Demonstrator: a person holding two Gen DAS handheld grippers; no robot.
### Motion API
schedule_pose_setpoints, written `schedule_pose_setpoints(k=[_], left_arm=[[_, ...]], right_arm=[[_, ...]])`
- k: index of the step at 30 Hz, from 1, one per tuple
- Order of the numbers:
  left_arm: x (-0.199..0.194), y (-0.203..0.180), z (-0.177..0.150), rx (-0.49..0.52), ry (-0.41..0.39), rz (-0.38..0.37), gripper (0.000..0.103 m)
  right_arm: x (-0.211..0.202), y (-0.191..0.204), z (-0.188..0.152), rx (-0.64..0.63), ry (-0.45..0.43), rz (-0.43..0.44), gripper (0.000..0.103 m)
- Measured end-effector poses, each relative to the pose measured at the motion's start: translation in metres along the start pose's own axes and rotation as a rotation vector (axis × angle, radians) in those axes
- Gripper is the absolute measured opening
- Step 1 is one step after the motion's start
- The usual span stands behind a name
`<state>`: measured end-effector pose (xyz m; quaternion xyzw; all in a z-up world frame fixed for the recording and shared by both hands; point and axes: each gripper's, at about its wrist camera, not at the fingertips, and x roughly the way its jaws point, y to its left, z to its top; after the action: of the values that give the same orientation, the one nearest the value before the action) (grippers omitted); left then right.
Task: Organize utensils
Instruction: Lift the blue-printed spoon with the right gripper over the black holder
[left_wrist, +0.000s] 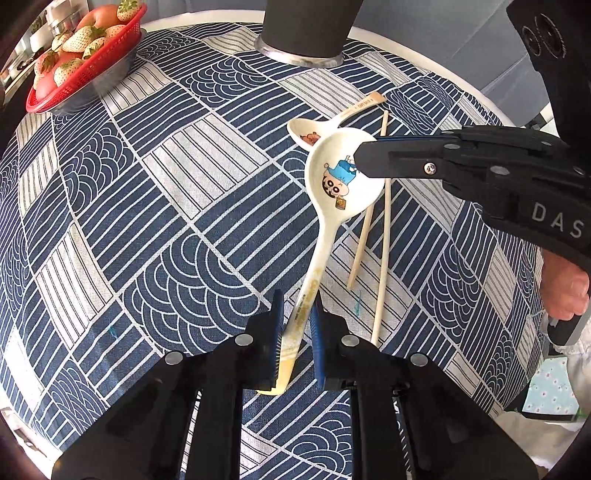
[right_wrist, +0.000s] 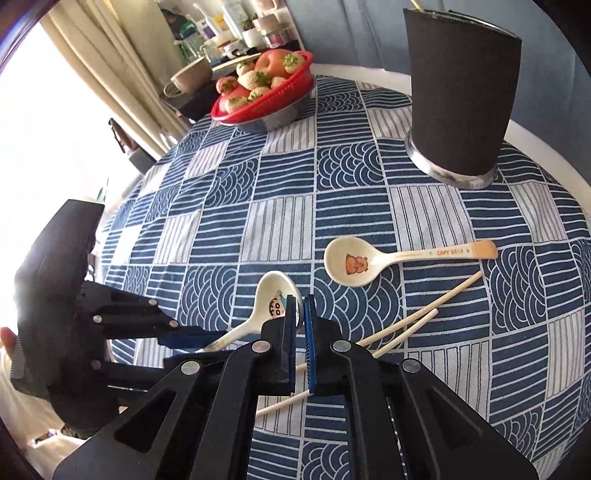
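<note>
My left gripper (left_wrist: 297, 317) is shut on the handle of a white cartoon spoon (left_wrist: 341, 177), holding it above the tablecloth. My right gripper (right_wrist: 300, 310) is shut on the rim of that spoon's bowl (right_wrist: 271, 295); its fingers (left_wrist: 391, 157) reach in from the right in the left wrist view. A second white spoon with a brown animal picture (right_wrist: 354, 264) lies on the cloth beyond, also visible in the left wrist view (left_wrist: 310, 134). Two pale chopsticks (right_wrist: 424, 314) lie beside it, under the right gripper (left_wrist: 384, 236). A dark cylindrical holder (right_wrist: 458, 99) stands at the back.
A red basket of strawberries and an apple (right_wrist: 264, 86) sits at the far left of the round table, also in the left wrist view (left_wrist: 81, 51). The blue and white patterned cloth (right_wrist: 280, 206) covers the table. Shelves and curtains stand beyond the table edge.
</note>
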<state>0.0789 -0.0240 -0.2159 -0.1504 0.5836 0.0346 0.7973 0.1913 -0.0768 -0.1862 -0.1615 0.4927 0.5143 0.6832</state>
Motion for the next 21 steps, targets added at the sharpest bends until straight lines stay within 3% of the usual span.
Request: schedule_pose_setpoints(k=[11,21], left_arm=[[-0.045,-0.006,0.053,0.096,-0.076,0.011,0.015],[-0.093,-0.019,0.112,0.189,-0.152,-0.019,0.015]], right_arm=[[-0.046,-0.001,0.034,0.023,-0.164,-0.033,0.005],[-0.1,-0.004,0.077,0.042,-0.296,-0.116,0.005]])
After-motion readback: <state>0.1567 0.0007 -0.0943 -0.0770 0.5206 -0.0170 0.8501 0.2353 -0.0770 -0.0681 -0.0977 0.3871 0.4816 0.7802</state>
